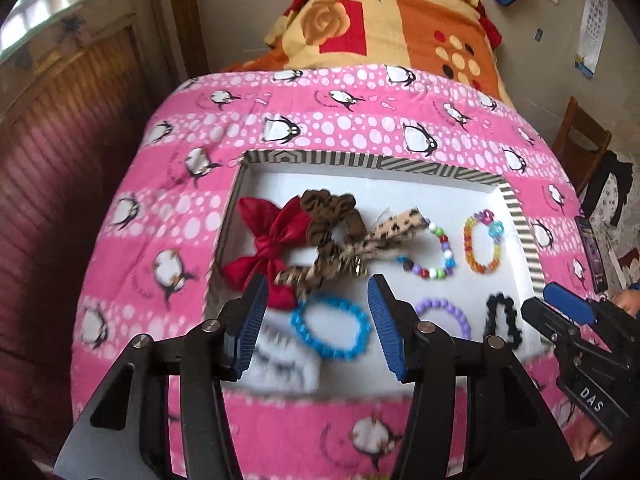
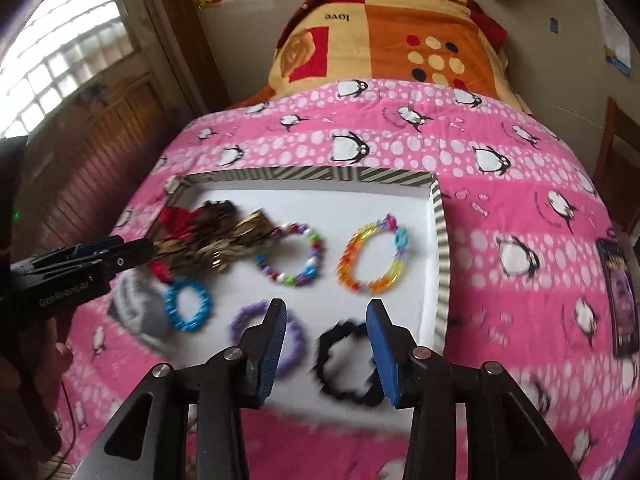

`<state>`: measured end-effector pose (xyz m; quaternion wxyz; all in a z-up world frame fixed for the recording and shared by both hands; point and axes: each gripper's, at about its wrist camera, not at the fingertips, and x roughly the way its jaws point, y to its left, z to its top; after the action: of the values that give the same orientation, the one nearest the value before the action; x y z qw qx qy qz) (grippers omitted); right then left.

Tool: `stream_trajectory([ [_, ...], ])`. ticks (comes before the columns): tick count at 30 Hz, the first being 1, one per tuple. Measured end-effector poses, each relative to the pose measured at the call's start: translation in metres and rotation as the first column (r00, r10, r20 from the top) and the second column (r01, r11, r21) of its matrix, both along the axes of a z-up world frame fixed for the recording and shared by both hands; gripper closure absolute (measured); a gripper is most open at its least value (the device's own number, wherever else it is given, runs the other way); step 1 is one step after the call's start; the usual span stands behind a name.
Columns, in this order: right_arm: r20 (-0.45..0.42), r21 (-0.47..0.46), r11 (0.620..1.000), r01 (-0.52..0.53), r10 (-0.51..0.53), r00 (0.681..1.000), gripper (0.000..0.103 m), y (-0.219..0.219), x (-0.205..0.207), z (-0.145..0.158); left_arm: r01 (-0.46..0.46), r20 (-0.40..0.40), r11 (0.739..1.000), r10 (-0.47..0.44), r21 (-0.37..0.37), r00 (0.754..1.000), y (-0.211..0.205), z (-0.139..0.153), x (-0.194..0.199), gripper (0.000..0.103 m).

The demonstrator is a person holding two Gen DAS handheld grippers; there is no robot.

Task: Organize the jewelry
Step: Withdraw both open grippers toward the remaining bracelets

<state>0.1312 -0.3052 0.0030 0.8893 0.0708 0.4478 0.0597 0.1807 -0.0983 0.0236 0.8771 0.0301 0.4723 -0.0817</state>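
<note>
Your left gripper (image 1: 318, 320): fingers spread, empty, over the blue bracelet (image 1: 330, 328).
Your right gripper (image 2: 326, 340): spread, empty.
Done: five bracelets spaced in the tray (image 2: 440, 240).
Left: tangled bows (image 1: 320, 240).

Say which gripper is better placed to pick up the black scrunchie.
Right. The right gripper is open with the black scrunchie just ahead of it; the left gripper, also open, faces the blue bracelet instead.

Pink penguin blanket (image 1: 340, 120), orange floral blanket (image 2: 400, 36), wooden chair (image 1: 580, 140)
</note>
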Motion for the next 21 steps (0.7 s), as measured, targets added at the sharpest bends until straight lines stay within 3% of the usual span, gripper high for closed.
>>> stream_trajectory([
  [6, -0.009, -0.01, 0.999, -0.032, 0.032, 0.999, 0.062, 0.029, -0.043, 0.008, -0.012, 0.031, 1.0, 0.012, 0.023, 0.999, 0.018, 0.006, -0.046, 0.052],
  [11, -0.01, -0.02, 0.999, -0.05, 0.049, 0.999, 0.062, 0.048, -0.069, 0.013, -0.048, 0.037, 0.999, 0.048, -0.008, 0.998, 0.036, 0.009, -0.078, 0.052],
  [21, -0.003, -0.038, 0.998, -0.048, 0.048, 0.999, 0.062, 0.063, -0.108, 0.017, -0.055, 0.035, 0.998, 0.055, 0.017, 0.998, 0.064, 0.005, -0.123, 0.051],
])
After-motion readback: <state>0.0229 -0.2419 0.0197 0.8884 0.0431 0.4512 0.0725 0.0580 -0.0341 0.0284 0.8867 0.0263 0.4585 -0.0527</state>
